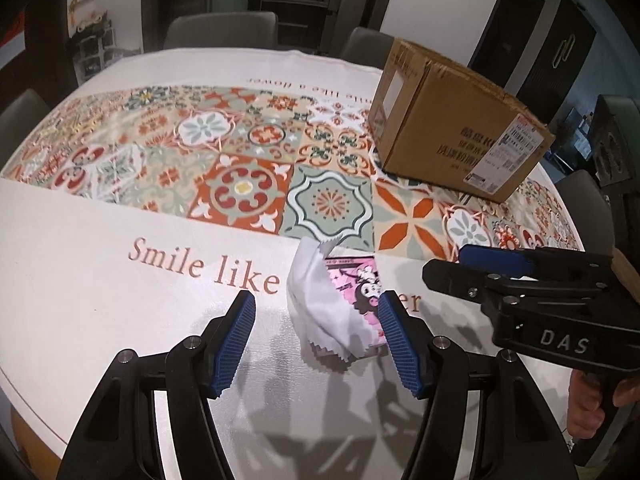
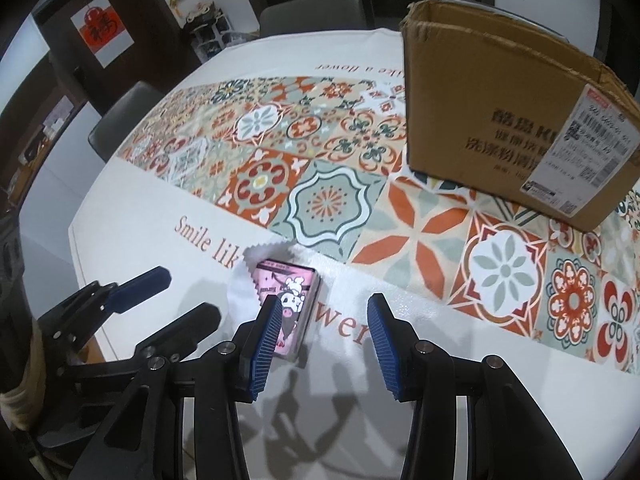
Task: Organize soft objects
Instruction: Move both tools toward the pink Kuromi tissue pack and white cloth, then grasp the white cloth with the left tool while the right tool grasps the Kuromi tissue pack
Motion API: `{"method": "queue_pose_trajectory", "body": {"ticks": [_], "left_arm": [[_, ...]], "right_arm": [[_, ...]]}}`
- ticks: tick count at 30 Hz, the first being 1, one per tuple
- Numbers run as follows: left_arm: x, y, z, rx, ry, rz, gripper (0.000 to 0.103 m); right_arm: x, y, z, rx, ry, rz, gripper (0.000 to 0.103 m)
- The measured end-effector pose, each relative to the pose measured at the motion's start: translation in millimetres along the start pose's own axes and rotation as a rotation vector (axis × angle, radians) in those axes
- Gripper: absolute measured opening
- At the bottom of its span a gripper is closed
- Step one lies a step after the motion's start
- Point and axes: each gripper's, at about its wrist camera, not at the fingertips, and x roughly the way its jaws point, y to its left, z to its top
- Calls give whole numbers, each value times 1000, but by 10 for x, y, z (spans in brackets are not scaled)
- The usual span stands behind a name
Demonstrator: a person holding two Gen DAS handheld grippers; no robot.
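Observation:
A white cloth (image 1: 320, 300) with zigzag edges lies crumpled over a pink cartoon-printed pack (image 1: 362, 296) on the table. My left gripper (image 1: 316, 320) is open, its fingers either side of the cloth and pack, just above them. My right gripper (image 2: 320, 320) is open and empty, hovering to the right of the pack (image 2: 290, 300); its left finger overlaps the pack's near end. The cloth (image 2: 244, 276) shows at the pack's far left. The right gripper also shows in the left wrist view (image 1: 496, 268), and the left gripper in the right wrist view (image 2: 180, 296).
An open cardboard box (image 1: 452, 120) stands at the back right of the table, also in the right wrist view (image 2: 500, 108). The tablecloth (image 1: 160, 248) has a patterned tile band and printed words. Grey chairs (image 1: 220, 30) surround the table.

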Motion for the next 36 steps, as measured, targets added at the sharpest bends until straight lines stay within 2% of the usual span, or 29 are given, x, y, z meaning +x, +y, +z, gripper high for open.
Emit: {"method": "queue_pose_trajectory", "body": {"ticks": [9, 18, 22, 27, 29, 30, 36], "left_arm": [[262, 93, 5, -16, 25, -64, 60], [449, 189, 8, -54, 41, -89, 53], [495, 226, 10, -67, 43, -100, 45], [536, 254, 14, -81, 45, -148, 32], [537, 266, 12, -89, 42, -170, 22], [536, 272, 11, -90, 39, -175, 21], [500, 344, -4, -98, 24, -157, 11]], "right_arm": [[183, -15, 24, 15, 18, 15, 46], [331, 5, 73, 31, 40, 46, 46], [385, 35, 94, 25, 52, 46, 46], [426, 55, 120, 26, 62, 50, 46], [438, 60, 127, 29, 65, 53, 46], [442, 62, 129, 30, 66, 55, 46], [496, 126, 137, 33, 77, 73, 46]]}}
